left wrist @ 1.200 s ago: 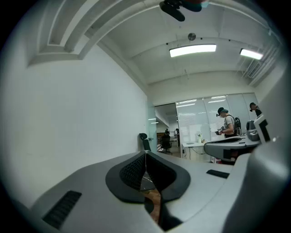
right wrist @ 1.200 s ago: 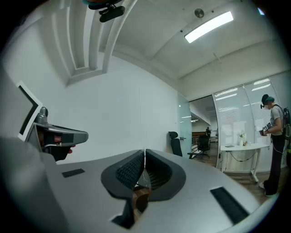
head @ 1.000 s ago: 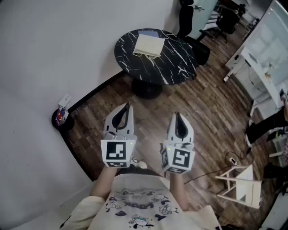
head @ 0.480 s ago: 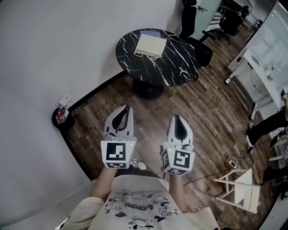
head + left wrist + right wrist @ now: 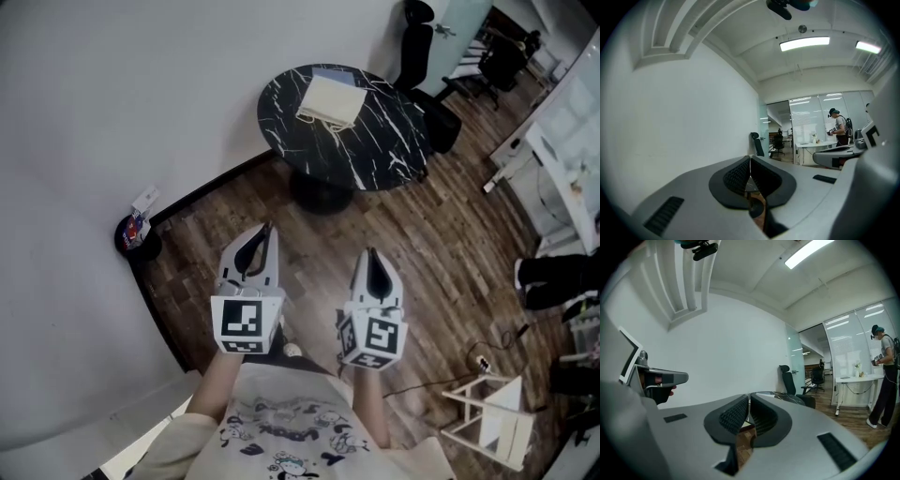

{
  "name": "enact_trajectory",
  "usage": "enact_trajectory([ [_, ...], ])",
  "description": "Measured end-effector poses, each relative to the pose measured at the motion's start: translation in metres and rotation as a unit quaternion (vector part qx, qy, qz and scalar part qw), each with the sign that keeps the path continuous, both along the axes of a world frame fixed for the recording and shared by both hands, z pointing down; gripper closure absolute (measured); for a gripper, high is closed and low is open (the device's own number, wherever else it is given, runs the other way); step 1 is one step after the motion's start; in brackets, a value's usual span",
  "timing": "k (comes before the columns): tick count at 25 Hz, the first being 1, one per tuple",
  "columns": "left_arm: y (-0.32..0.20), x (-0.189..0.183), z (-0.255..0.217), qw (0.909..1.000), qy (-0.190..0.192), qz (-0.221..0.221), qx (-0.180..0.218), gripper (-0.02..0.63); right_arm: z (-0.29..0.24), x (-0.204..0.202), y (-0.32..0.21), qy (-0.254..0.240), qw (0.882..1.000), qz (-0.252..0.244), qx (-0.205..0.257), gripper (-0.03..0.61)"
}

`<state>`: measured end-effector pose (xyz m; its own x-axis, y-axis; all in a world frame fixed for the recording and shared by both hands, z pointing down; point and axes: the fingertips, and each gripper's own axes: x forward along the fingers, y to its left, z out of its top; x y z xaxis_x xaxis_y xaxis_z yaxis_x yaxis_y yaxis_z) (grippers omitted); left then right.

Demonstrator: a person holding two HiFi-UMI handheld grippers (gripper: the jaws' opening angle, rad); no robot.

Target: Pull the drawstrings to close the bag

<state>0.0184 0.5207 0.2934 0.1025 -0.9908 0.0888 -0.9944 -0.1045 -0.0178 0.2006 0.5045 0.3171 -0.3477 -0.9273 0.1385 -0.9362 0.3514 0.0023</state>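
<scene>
A cream drawstring bag (image 5: 330, 101) lies flat on a round black marble table (image 5: 380, 141) far ahead of me in the head view. My left gripper (image 5: 266, 228) and right gripper (image 5: 370, 253) are held side by side at chest height over the wooden floor, well short of the table. Both are shut with nothing between the jaws. In the left gripper view the left gripper (image 5: 750, 158) points level into the room; in the right gripper view the right gripper (image 5: 749, 395) does the same, with the table edge (image 5: 780, 396) just past its tips.
A white wall runs along the left. A small dark bin (image 5: 138, 234) stands at its foot. A black office chair (image 5: 412, 37) sits behind the table. A folded white wooden stand (image 5: 492, 422) and a cable lie on the floor at right. A person (image 5: 883, 376) stands by a white desk.
The view has shifted so the table and bag sit a little more to the right and lower. Both grippers stay shut and side by side.
</scene>
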Motion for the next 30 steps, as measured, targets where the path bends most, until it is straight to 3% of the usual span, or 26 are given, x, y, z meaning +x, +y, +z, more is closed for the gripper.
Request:
enact_trajectory([
  [9, -0.076, -0.027, 0.017, 1.0000, -0.003, 0.001, -0.007, 0.572, 0.016, -0.027, -0.076, 0.007, 1.000, -0.006, -0.005, 0.554],
  [21, -0.251, -0.104, 0.003, 0.9995, -0.010, 0.030, 0.002, 0.572, 0.005, -0.091, -0.240, -0.001, 0.999, 0.041, -0.002, 0.554],
  [30, -0.329, -0.119, 0.027, 0.9986, 0.003, 0.047, -0.022, 0.572, 0.023, -0.098, -0.306, 0.007, 0.997, 0.076, -0.029, 0.554],
])
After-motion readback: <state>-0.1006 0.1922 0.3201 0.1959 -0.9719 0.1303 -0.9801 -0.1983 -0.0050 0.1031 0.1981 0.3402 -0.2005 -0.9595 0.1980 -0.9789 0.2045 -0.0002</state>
